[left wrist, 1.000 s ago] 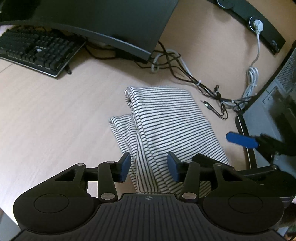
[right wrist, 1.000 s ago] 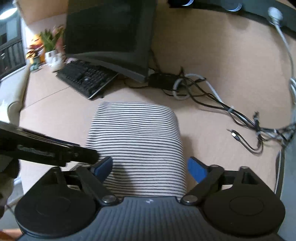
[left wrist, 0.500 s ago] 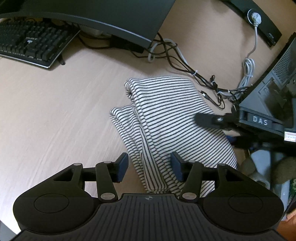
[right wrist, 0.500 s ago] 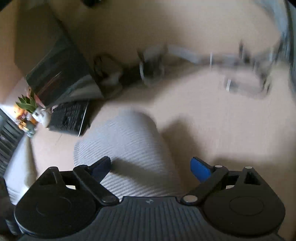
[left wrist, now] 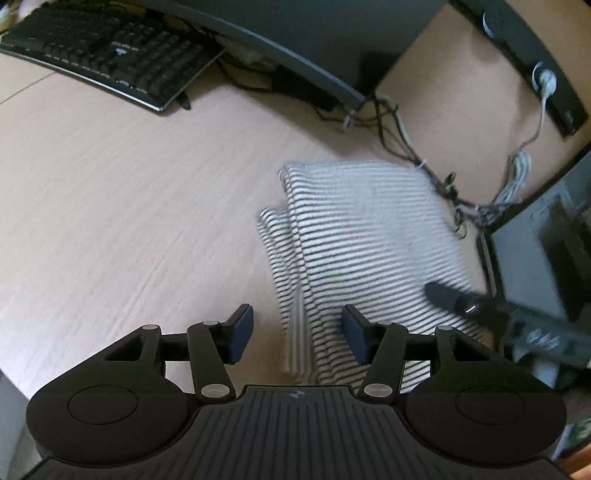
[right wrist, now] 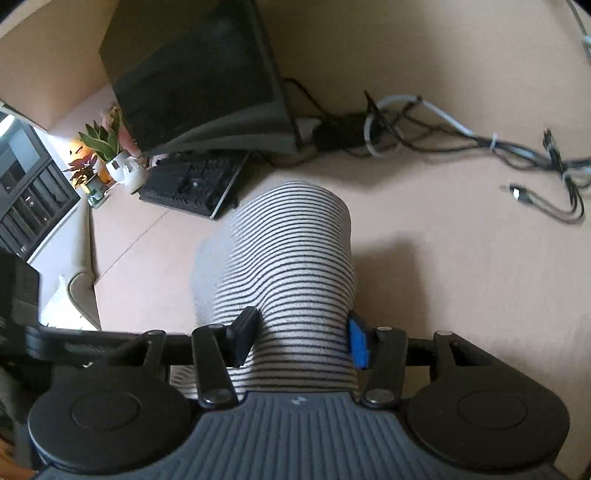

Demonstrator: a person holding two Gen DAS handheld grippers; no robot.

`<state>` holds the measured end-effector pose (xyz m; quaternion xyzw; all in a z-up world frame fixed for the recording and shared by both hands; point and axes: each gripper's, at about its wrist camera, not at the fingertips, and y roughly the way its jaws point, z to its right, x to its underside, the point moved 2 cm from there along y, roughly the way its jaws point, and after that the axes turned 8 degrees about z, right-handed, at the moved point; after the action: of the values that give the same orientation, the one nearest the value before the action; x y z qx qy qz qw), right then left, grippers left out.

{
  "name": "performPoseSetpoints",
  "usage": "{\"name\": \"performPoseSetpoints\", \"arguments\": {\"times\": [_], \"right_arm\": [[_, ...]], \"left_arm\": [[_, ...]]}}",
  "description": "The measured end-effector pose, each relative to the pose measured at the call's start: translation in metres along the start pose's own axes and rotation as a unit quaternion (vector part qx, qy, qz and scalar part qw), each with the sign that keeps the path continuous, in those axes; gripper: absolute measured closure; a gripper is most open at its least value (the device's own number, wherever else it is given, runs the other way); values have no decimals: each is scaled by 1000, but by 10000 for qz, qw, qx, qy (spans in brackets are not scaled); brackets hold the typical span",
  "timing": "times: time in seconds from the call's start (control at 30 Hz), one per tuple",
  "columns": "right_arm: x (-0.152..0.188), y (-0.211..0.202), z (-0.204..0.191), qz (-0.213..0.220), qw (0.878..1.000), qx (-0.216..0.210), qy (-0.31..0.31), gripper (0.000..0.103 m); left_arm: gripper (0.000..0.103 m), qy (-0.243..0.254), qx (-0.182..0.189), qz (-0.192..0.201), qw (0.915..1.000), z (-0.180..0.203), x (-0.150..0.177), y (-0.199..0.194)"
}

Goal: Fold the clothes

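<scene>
A folded black-and-white striped garment (left wrist: pixel 365 236) lies on the light wooden desk (left wrist: pixel 110 206). My left gripper (left wrist: pixel 297 334) is open just above its near left edge, with the folded layers between the blue pads. My right gripper (right wrist: pixel 303 338) has its pads closed in on the garment's (right wrist: pixel 288 266) near end, and the cloth bulges up between them. The right gripper (left wrist: pixel 480 306) shows blurred at the garment's right edge in the left wrist view.
A black keyboard (left wrist: pixel 107 55) and a dark monitor (left wrist: pixel 295 33) stand at the back. A tangle of cables (right wrist: pixel 480 147) lies right of the garment. A computer case (left wrist: pixel 546 251) stands at the right edge. Potted plants (right wrist: pixel 107 151) sit at far left.
My right gripper has narrowed from wide open and closed on the garment's near end, lifting it into a bulge. My left gripper has drawn back slightly, still open.
</scene>
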<state>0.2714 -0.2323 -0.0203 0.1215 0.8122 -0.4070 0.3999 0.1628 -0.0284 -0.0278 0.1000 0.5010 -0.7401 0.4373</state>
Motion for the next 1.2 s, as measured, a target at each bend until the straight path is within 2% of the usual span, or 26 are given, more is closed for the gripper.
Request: {"name": "performPoseSetpoints", "arguments": {"times": [0.07, 0.17, 0.27, 0.33, 0.37, 0.4, 0.43, 0.53, 0.57, 0.63, 0.7, 0.8, 1.03, 1.13, 1.2], "right_arm": [[4, 0, 0, -17, 9999, 18, -107, 52], [6, 0, 1, -17, 9997, 33, -240, 52], [3, 0, 6, 13, 9996, 129, -257, 48], [4, 0, 15, -5, 9999, 119, -99, 36], [8, 1, 21, -95, 9999, 76, 45, 22], [12, 2, 25, -196, 9996, -14, 198, 13], [16, 5, 29, -296, 9989, -116, 351, 12], [26, 13, 35, -510, 9950, -400, 758, 13], [26, 17, 33, -501, 9940, -473, 847, 17], [25, 25, 29, -482, 9917, -619, 1023, 20], [25, 34, 24, -462, 9888, -765, 1198, 34], [13, 51, 8, -422, 9857, -954, 1325, 46], [-28, 102, -35, -241, 9872, -1164, 1063, 49], [-33, 121, -44, -265, 9892, -1047, 988, 49], [-28, 135, -43, -437, 9908, -857, 956, 43]], "left_arm": [[30, -1, 98, -109, 9999, 8, 0, 5], [28, 152, 98, -358, 9992, 21, 5, 19], [29, 230, 144, -370, 9989, 25, 6, 24], [30, 234, 145, -389, 9989, 25, 6, 26], [31, 243, 159, -403, 9988, 25, 6, 27], [32, 253, 176, -417, 9987, 25, 7, 28], [32, 252, 204, -433, 9985, 25, 7, 29], [37, 145, 331, -449, 9983, 18, 3, 30], [39, 100, 337, -424, 9985, 14, 0, 30], [40, 8, 349, -375, 9987, 7, -5, 30], [40, -54, 338, -307, 9989, -4, -14, 28], [41, 41, 186, -131, 9997, -20, -37, 21], [46, 117, -27, 73, 9999, -60, -87, 13], [44, 293, -75, 7, 9995, -71, -90, 25], [42, 170, 49, -54, 9998, -81, -86, 33]]}}
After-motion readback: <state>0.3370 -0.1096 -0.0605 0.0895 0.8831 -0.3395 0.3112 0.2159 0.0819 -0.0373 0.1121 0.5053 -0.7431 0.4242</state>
